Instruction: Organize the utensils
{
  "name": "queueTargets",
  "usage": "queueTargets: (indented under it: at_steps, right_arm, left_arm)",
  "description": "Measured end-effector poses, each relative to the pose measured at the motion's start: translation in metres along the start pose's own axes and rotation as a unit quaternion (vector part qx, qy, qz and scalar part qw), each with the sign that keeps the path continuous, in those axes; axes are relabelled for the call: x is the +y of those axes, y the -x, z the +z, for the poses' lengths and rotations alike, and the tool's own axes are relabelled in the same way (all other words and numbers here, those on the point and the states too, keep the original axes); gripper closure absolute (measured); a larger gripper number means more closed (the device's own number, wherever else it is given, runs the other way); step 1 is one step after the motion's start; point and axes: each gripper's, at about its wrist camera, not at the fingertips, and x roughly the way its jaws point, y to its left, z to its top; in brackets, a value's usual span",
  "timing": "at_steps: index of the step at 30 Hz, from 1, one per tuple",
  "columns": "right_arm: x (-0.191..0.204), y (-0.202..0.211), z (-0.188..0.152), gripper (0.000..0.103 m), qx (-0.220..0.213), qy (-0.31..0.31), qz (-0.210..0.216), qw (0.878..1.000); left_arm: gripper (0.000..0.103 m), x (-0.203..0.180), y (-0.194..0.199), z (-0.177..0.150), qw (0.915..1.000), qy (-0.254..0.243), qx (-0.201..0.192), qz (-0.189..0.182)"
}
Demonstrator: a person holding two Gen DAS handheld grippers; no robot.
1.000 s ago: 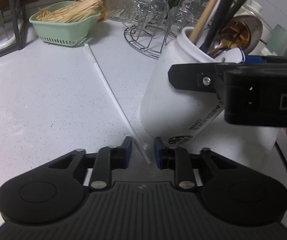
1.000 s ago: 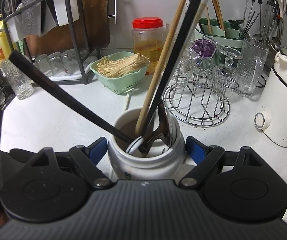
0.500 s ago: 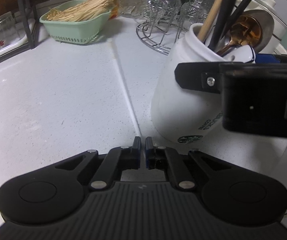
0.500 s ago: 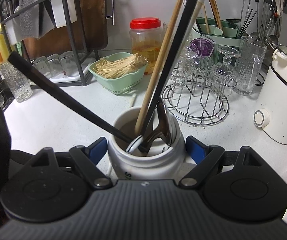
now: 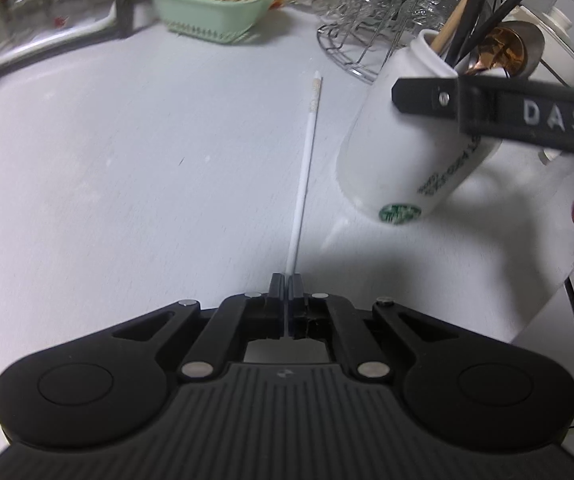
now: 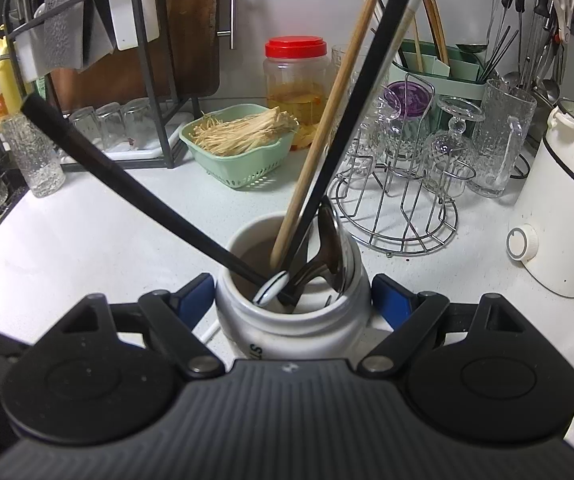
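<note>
1. A white chopstick [image 5: 305, 168] is pinched at its near end by the left tool [image 5: 286, 282], whose jaws are fully closed on it; the stick points away over the white table [image 5: 127, 168] toward the far edge, and whether its tip touches the surface cannot be told.
2. Just right of it, the white jar [image 5: 399, 148] leans, clamped around its neck by the right tool [image 6: 291, 300], jaws spread wide against its sides; black and wooden chopsticks and spoons stand inside.
3. The step in hand appears to be collecting the stray chopstick; the next move likely calls for raising it and steering its end into the jar mouth [image 6: 287, 256].
4. Half a second earlier the left jaws showed a narrow gap; they are now shut, and the stick points straighter ahead.
5. A green basket [image 5: 211, 12] sits near the far edge.
</note>
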Motion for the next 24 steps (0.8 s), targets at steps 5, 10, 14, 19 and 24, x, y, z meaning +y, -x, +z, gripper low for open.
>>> queueTargets:
  at_steps: [5,10,14,19,24]
  right_arm:
    - [0.000,0.000,0.001,0.015,0.005,0.009,0.003,1.000]
    - [-0.001,0.000,0.000,0.015,0.002,0.024,0.015,1.000]
    - [-0.004,0.000,-0.002,0.015,0.001,0.035,0.030,0.999]
    - [-0.006,0.001,-0.004,0.015,-0.004,0.047,0.042,0.998]
    - [-0.006,0.001,-0.006,0.015,-0.009,0.058,0.046,0.997]
  left_arm:
    - [0.103,0.006,0.016,-0.015,0.9997,0.019,0.013,0.002]
    - [0.103,0.009,0.028,-0.032,0.9985,0.052,0.020,-0.001]
    - [0.103,0.004,0.037,-0.051,0.9966,0.076,0.031,-0.001]
    - [0.103,-0.005,0.049,-0.069,0.9953,0.090,0.035,-0.003]
    - [0.103,-0.007,0.053,-0.086,0.9917,0.119,0.047,-0.013]
